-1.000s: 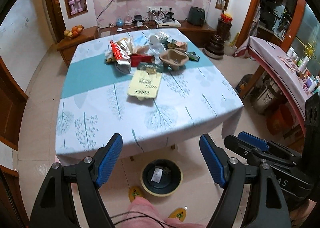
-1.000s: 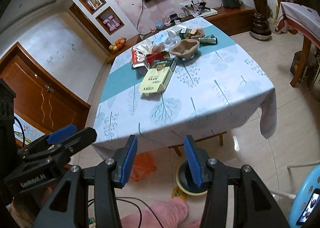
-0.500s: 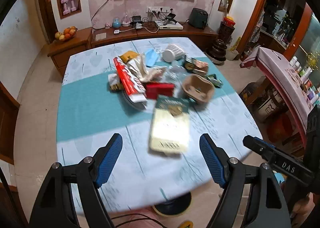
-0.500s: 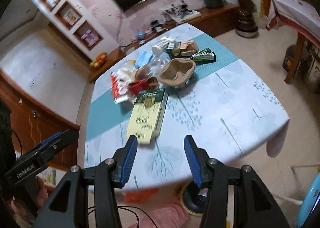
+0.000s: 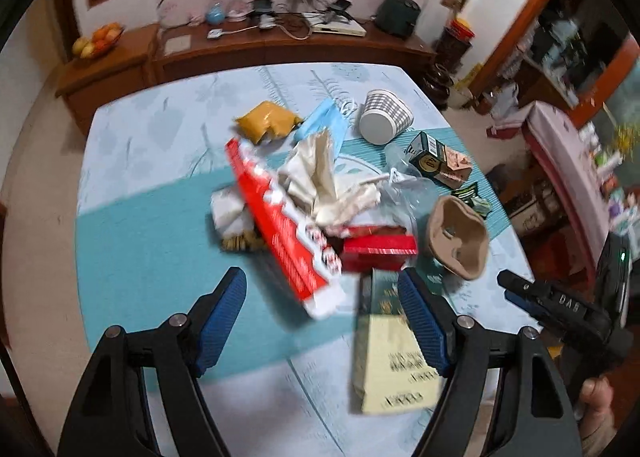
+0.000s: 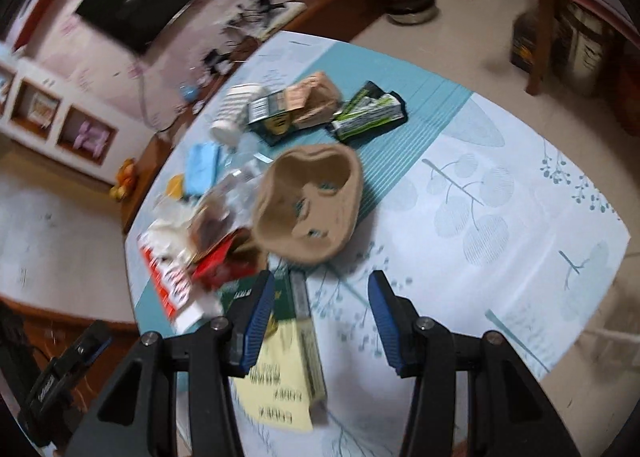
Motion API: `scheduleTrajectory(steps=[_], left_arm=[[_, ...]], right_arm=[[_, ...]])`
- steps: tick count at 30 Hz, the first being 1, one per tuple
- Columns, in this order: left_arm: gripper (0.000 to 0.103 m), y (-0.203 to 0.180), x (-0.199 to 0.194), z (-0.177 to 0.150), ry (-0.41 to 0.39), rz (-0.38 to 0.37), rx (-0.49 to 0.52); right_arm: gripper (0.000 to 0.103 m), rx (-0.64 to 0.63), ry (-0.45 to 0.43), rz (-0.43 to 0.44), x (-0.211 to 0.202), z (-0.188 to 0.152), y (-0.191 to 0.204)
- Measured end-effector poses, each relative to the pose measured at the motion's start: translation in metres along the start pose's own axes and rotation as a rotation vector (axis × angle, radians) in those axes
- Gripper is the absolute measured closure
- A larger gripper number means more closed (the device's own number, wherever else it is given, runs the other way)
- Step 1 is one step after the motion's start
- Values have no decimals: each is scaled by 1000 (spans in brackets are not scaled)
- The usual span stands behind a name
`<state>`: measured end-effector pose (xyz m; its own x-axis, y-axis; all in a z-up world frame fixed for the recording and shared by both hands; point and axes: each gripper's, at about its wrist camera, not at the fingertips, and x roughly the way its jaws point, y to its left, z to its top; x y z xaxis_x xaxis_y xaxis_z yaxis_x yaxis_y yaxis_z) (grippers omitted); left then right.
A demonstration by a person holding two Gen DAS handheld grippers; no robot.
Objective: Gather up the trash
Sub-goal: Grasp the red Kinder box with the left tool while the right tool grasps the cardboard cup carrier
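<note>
- On the table (image 5: 132, 241), spread with a pale leaf-print cloth crossed by a teal band, the trash lies heaped on and around that band.
- Containers: a brown moulded pulp tray (image 6: 310, 203) rests tilted at the near right edge of the heap; its cups hold nothing that can be made out. A checked paper cup (image 5: 385, 121) lies on its side beyond the tray, mouth turned away, contents not visible.
- Just beyond the pulp tray sit a dark green carton (image 6: 269, 119) and a crumpled green-and-black wrapper (image 6: 370, 113).
- Left of the pulp tray: a red box (image 5: 378, 251), a long red-and-white wrapper (image 5: 286, 235), crumpled white paper (image 5: 324, 181), a blue face mask (image 5: 322, 125) and a yellow packet (image 5: 266, 123).
- A cream-and-green flat box (image 5: 394, 353) lies nearest the table's front edge, just in front of the pulp tray.
- Left tongs (image 5: 322, 321): spread, nothing between them; the red-and-white wrapper's near end shows in the gap, and the right finger overlaps the flat box in the picture.
- Right tongs (image 6: 320, 323): spread, holding nothing; the pulp tray lies just beyond the tips, the flat box under the left finger. Contact cannot be told.
</note>
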<state>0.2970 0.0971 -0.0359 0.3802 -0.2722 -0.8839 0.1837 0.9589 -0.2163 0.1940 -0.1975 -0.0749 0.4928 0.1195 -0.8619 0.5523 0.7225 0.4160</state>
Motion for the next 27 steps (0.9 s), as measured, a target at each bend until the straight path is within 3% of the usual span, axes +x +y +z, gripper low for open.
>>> scheduleTrajectory(steps=[3, 11, 18, 21, 24, 25, 27], left_arm=[[27, -2, 26, 16, 35, 21, 29], [28, 31, 67, 19, 127, 9, -129], [29, 48, 98, 13, 192, -63, -232], [48, 52, 108, 11, 212, -97, -270], [68, 52, 110, 9, 207, -156, -301], [71, 50, 109, 9, 201, -157, -294], [86, 46, 105, 9, 181, -129, -271]], right_arm=[[54, 47, 9, -21, 17, 12, -4], [55, 81, 48, -65, 57, 33, -4], [82, 126, 90, -95, 81, 34, -6], [83, 147, 74, -93, 82, 33, -7], [91, 141, 70, -95, 84, 30, -3], [91, 134, 66, -97, 84, 29, -3], [92, 131, 62, -91, 83, 26, -2]])
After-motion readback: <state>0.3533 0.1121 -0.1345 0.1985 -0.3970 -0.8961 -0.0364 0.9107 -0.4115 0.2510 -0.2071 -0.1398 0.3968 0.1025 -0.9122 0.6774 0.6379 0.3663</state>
